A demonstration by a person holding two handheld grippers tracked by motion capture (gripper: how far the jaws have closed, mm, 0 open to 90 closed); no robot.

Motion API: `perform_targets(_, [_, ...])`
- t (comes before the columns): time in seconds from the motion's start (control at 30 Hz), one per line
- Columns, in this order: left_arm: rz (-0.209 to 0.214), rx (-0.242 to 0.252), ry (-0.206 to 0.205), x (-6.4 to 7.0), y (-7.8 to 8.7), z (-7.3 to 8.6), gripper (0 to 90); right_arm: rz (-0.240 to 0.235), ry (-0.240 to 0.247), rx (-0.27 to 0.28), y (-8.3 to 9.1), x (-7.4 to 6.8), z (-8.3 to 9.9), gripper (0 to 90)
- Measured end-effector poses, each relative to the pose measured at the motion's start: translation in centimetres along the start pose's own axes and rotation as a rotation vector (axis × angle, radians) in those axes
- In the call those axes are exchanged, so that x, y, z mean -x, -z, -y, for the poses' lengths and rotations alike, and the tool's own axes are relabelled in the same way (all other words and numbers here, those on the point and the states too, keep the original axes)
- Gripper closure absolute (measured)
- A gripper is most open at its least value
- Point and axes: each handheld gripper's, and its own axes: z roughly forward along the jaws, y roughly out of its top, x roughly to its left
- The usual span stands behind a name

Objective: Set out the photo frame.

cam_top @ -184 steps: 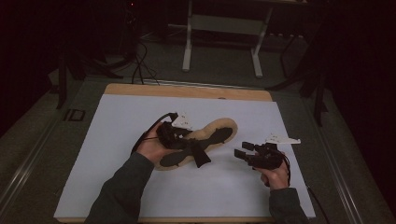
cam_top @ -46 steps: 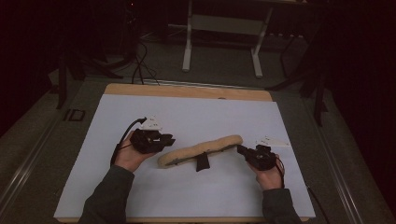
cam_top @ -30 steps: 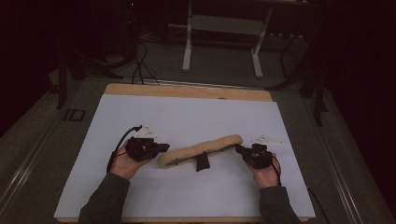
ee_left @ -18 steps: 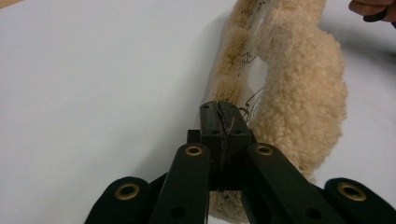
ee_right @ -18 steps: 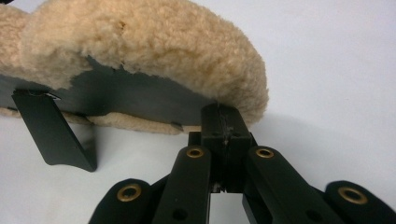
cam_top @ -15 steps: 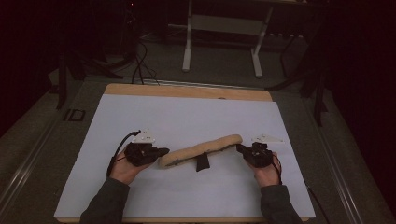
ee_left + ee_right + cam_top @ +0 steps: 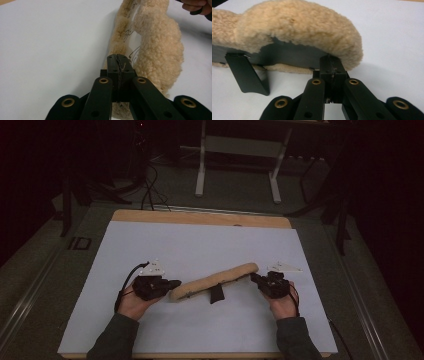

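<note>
A long tan fleece pad (image 7: 215,279) with a dark backing lies folded lengthwise on the white sheet (image 7: 200,240), running from lower left to upper right. A short black strap (image 7: 216,293) sticks out from its near side. My left gripper (image 7: 172,283) is at the pad's left end, my right gripper (image 7: 256,278) at its right end. In the left gripper view the jaws (image 7: 117,58) are shut, pinching a thin edge of the fleece pad (image 7: 160,50). In the right gripper view the jaws (image 7: 331,60) are shut on the dark backing edge under the fleece pad (image 7: 294,22), with the strap (image 7: 247,75) to the left.
The white sheet covers a wooden tabletop whose far edge (image 7: 200,217) shows bare. Beyond the table stand a metal frame (image 7: 240,145) and floor cables (image 7: 150,185) in the dark. The person's other hand (image 7: 197,6) shows at the top right of the left gripper view.
The pad, spread open six seconds ago, is now folded lengthwise. Over the last second the left gripper moved down to the pad's left end, and the pad lies straighter between the two grippers.
</note>
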Motion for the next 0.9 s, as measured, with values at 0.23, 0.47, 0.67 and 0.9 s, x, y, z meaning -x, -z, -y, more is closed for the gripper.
perform_targets(0.23, [0.003, -0.002, -0.006, 0.2, 0.0, 0.0, 90.0, -0.008, 0.009, 0.0, -0.2, -0.4, -0.3, 90.0])
perform_targets(0.47, [0.013, 0.005, -0.006, 0.3, -0.2, 0.1, 90.0, -0.015, 0.018, -0.002, -0.4, -0.8, -0.5, 89.9])
perform_targets(0.67, [0.013, 0.006, -0.008, 0.5, -0.2, 0.1, 90.0, -0.023, 0.026, -0.004, -0.7, -1.2, -0.7, 89.9])
perform_targets(0.9, [0.02, -0.001, -0.013, 0.7, -0.6, 0.1, 90.0, -0.032, 0.026, -0.005, -1.0, -1.6, -0.8, 90.0])
